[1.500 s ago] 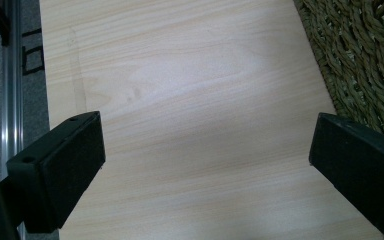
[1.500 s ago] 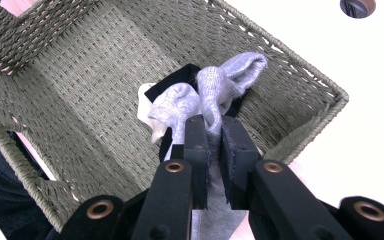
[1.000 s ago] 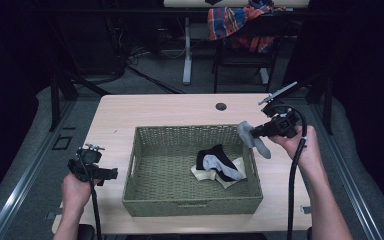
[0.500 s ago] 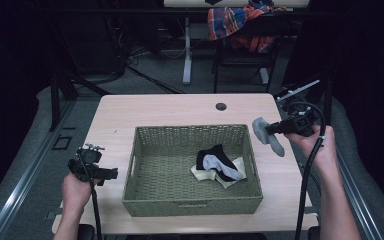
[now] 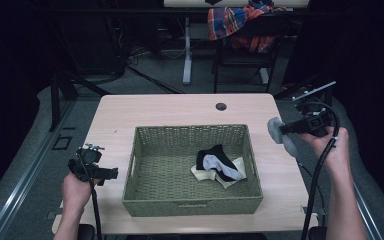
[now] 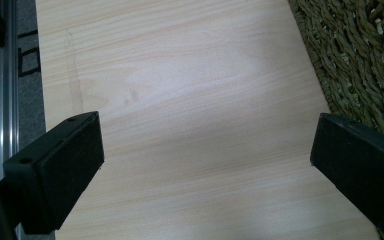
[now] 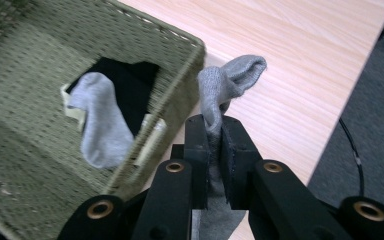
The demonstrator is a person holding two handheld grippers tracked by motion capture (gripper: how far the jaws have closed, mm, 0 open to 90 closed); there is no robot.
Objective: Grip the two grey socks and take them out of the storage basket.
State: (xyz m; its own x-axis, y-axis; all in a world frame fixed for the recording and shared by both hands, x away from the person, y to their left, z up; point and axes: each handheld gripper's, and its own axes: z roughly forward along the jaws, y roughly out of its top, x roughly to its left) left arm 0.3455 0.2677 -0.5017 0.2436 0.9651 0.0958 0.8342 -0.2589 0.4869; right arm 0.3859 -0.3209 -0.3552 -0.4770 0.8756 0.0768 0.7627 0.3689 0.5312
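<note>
Right tongs (image 7: 212,150) clamped on grey sock (image 7: 225,82) mid-length, held above the counter (image 5: 180,112) at frame right, beside the basket (image 5: 190,205). Sock looks light, limp, non-fragile; mid-body pinch should hold. Left tongs (image 6: 205,165) wide open, empty.

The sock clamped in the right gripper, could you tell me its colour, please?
Grey; the sock shows best in the right gripper view.

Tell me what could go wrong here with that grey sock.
The right tool pinches the sock by a narrow fold, so it might slip out and drop on the table or past its right edge. Its loose ends dangle and could catch on the basket rim if swung back.
</note>
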